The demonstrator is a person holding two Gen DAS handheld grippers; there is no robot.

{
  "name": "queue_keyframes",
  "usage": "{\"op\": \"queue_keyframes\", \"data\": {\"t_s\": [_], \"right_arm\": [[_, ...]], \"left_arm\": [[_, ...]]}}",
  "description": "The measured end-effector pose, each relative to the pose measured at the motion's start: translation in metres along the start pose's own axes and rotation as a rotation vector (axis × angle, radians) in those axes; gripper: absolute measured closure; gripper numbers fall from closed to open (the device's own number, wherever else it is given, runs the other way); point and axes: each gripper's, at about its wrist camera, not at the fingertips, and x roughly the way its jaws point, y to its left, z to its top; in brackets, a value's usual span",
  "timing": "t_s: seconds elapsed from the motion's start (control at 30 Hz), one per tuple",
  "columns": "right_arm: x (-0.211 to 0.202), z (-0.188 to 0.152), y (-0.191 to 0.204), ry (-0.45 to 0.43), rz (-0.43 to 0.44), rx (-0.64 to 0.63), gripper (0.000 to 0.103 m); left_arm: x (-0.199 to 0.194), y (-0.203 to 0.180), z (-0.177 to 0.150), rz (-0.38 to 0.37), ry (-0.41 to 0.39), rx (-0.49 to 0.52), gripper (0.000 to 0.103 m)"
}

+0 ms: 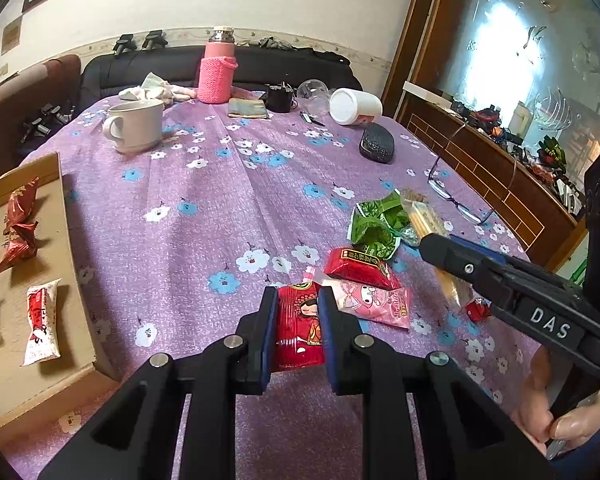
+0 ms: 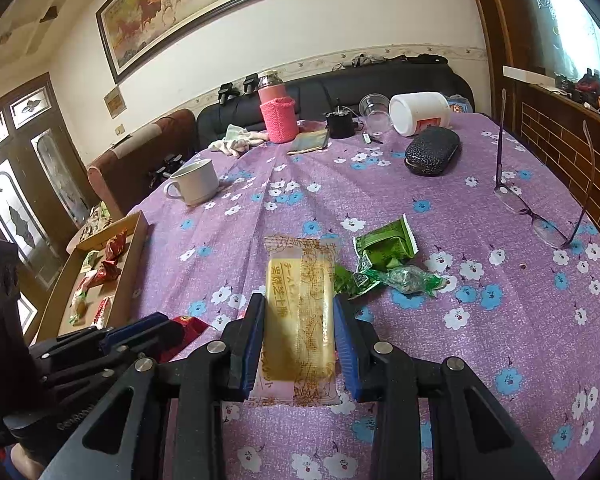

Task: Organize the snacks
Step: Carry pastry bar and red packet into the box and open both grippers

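My left gripper (image 1: 298,300) is shut on a red snack packet with a cartoon girl (image 1: 300,328), held just above the purple flowered tablecloth. My right gripper (image 2: 300,304) is shut on a long yellow biscuit packet (image 2: 300,312); it also shows in the left wrist view (image 1: 424,220). Loose on the cloth lie a red packet (image 1: 360,268), a pink packet (image 1: 376,302) and green packets (image 1: 376,224) (image 2: 386,246). A cardboard tray (image 1: 66,240) (image 2: 136,240) at the left holds several snacks.
A white mug (image 1: 134,126), a pink knitted bottle (image 1: 218,68), a tipped white jar (image 1: 356,106), a black glasses case (image 1: 376,144) and open spectacles (image 2: 540,216) stand on the table. A dark sofa lies behind; a wooden cabinet is at the right.
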Motion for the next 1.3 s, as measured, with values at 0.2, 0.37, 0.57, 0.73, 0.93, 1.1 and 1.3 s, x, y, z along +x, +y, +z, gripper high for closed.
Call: {"op": "queue_keyframes", "data": {"t_s": [0.2,0.37,0.57,0.73,0.93,1.1,1.3], "right_arm": [[0.004,0.000,0.002,0.013,0.002,0.001,0.067],[0.001,0.001,0.013,0.024,0.022,0.001,0.067],[0.004,0.001,0.053,0.082,0.109,-0.040,0.067],[0.012,0.005,0.102,0.095,0.154,-0.126,0.067],[0.034,0.006,0.162,0.127,0.230,-0.198,0.067],[0.061,0.005,0.205,0.172,0.278,-0.234,0.066],[0.092,0.001,0.239,0.214,0.284,-0.269,0.066]], "left_arm": [[-0.024,0.008,0.002,-0.001,-0.053,-0.027,0.084],[-0.046,0.019,0.005,0.004,-0.099,-0.037,0.083],[-0.072,0.048,0.006,0.030,-0.150,-0.092,0.083],[-0.092,0.079,0.005,0.065,-0.192,-0.149,0.083],[-0.114,0.126,0.000,0.130,-0.224,-0.226,0.083],[-0.123,0.164,-0.010,0.193,-0.227,-0.294,0.083],[-0.123,0.203,-0.024,0.245,-0.202,-0.370,0.083]]}}
